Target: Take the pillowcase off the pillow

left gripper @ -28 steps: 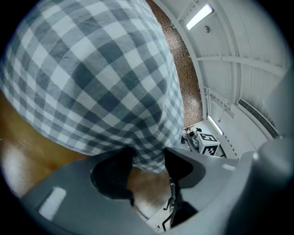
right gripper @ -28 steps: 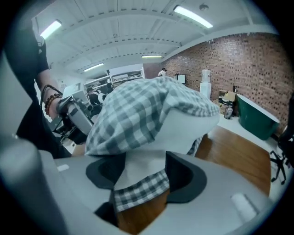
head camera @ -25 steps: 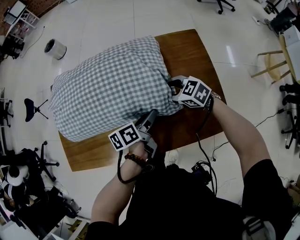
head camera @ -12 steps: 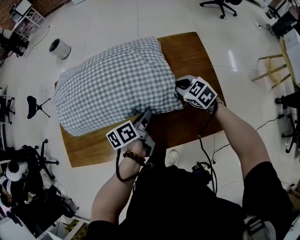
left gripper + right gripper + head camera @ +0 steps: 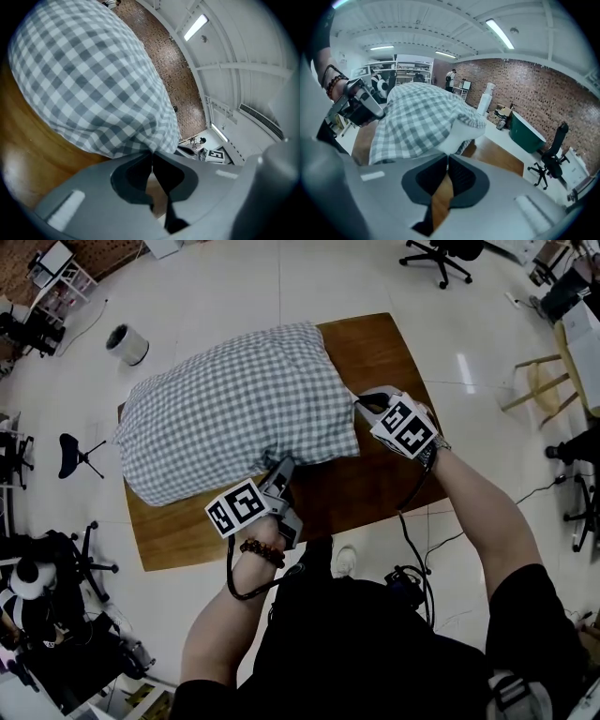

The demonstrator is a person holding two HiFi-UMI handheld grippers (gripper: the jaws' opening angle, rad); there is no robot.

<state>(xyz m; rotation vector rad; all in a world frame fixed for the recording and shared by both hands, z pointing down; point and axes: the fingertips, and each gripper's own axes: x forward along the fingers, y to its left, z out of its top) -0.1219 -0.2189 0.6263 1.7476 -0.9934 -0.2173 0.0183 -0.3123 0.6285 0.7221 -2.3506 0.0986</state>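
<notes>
A pillow in a grey-and-white checked pillowcase (image 5: 234, 413) lies across a brown wooden table (image 5: 384, 352). My left gripper (image 5: 280, 472) is at the pillow's near edge. In the left gripper view its jaws (image 5: 151, 157) are shut on a fold of the checked pillowcase (image 5: 93, 84). My right gripper (image 5: 362, 401) is at the pillow's right corner. In the right gripper view a white pillow corner (image 5: 461, 133) pokes out of the checked pillowcase (image 5: 417, 122) and runs down into the shut right gripper (image 5: 446, 158). The left gripper (image 5: 358, 108) also shows there, to the left.
The table's near edge (image 5: 366, 512) lies just in front of both grippers. On the floor around it are office chairs (image 5: 441, 251), a stool (image 5: 75, 451), a wooden stool (image 5: 534, 381) and a white cylinder (image 5: 127, 343). Black cables (image 5: 412, 549) hang near my legs.
Both grippers went from open beside the pillow's near edge to shut on fabric. They have risen a little and the pillow's near edge has lifted with them.
</notes>
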